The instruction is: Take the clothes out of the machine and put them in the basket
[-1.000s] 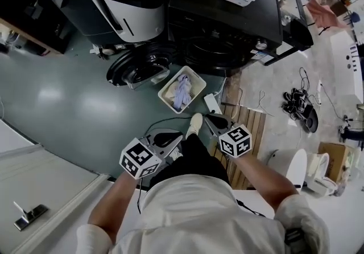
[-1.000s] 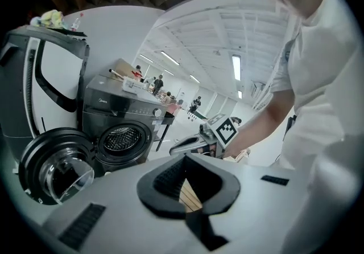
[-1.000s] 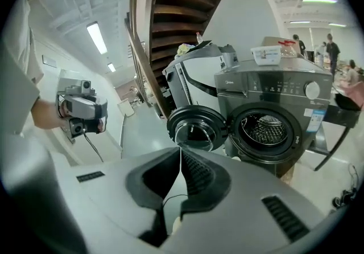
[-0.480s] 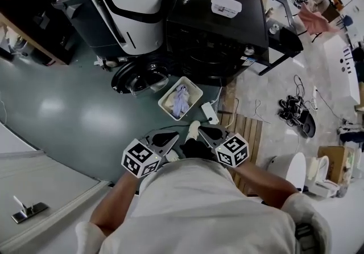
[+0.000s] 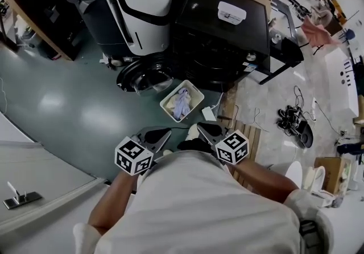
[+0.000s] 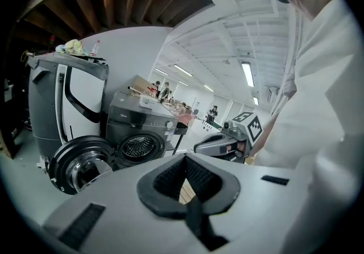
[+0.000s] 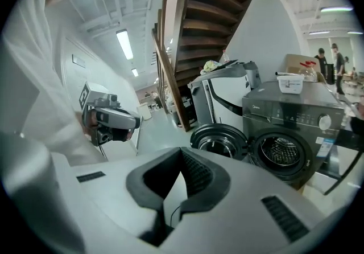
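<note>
Holding left gripper [image 5: 167, 132], right gripper [image 5: 200, 127] closed, clothes [image 5: 182, 101] in basket [image 5: 172, 92]

Head view: the person's torso [image 5: 199, 201] covers the rear of the left claw [image 5: 162, 135] and of the right claw [image 5: 202, 128], along with the floor beneath them. Ahead of both claws, the basket [image 5: 195, 87] holds pale cloth [image 5: 181, 103]; the number and kind of pieces are too small to tell. Beyond the basket, the machine [image 5: 222, 36] is seen from above, so its opening is out of sight. The label [image 5: 230, 13] on its top is unreadable. Left gripper view: the claw's own body blocks the basket. The drum [image 6: 136, 147], far ahead, is too small to tell whether clothes remain.
</note>
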Tool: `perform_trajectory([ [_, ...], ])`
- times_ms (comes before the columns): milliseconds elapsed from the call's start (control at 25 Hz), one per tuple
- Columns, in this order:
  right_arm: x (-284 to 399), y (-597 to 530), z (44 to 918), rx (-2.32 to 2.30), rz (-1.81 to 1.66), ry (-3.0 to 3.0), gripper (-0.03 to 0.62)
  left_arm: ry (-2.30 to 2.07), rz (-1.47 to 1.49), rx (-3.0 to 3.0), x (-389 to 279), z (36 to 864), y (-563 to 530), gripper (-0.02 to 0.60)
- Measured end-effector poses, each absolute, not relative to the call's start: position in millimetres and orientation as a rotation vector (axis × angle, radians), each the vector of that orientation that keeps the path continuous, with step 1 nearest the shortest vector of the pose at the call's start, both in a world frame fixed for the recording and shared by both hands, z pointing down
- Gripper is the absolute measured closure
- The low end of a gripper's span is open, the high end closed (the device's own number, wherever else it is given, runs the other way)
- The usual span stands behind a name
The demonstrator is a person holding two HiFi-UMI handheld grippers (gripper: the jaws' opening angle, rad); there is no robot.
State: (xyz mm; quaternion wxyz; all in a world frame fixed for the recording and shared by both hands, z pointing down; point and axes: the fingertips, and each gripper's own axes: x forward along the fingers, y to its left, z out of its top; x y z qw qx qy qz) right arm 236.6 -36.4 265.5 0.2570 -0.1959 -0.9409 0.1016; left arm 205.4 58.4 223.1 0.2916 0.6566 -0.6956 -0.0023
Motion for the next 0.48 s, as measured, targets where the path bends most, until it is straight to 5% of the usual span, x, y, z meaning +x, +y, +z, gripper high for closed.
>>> perform_trajectory([
  [480,237,-29,251,-0.567,0.225,-2.574,0.589,-1.849,-0.012,1.728,212,228,72,0.583],
])
